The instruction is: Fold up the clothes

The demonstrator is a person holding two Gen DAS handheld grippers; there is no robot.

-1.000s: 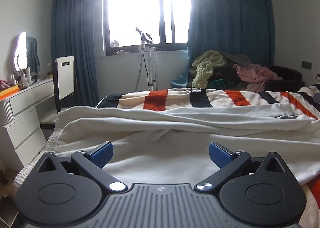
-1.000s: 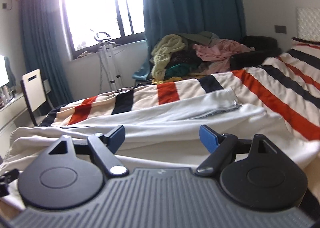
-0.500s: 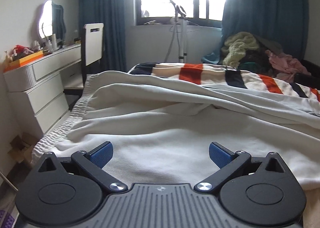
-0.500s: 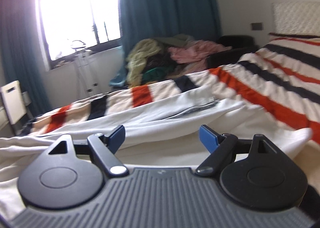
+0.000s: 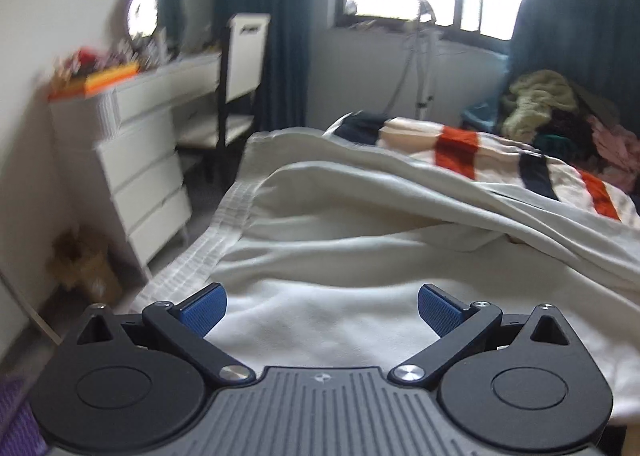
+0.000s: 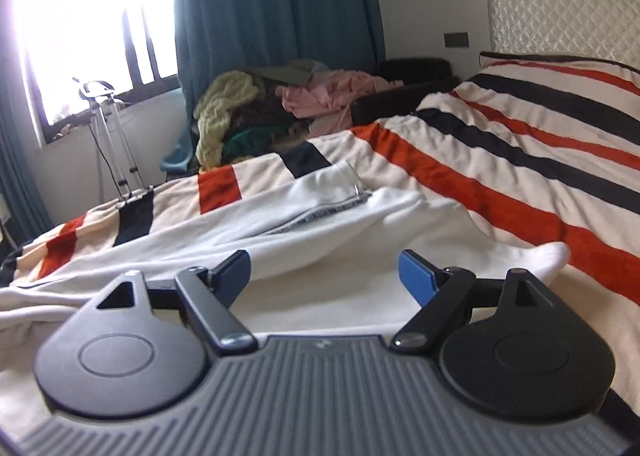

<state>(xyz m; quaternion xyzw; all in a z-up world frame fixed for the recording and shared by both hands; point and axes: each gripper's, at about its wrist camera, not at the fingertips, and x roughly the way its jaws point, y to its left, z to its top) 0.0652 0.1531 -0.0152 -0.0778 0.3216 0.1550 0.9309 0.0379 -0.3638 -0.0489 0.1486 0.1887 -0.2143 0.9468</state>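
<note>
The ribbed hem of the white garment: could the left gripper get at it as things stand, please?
Probably yes. The left gripper is open above the white garment, and the ribbed hem lies exposed along the bed's edge ahead and to its left, with nothing covering it.

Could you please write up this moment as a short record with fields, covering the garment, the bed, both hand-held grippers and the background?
garment: white garment with a zipper, spread rumpled on the bed, not yet folded
bed cover: striped blanket, cream with red and dark bands
left hand-held gripper: open, over the garment near its ribbed hem, holding nothing
right hand-held gripper: open, over the garment, holding nothing
background: clothes pile beyond the bed, dresser at the left
</note>
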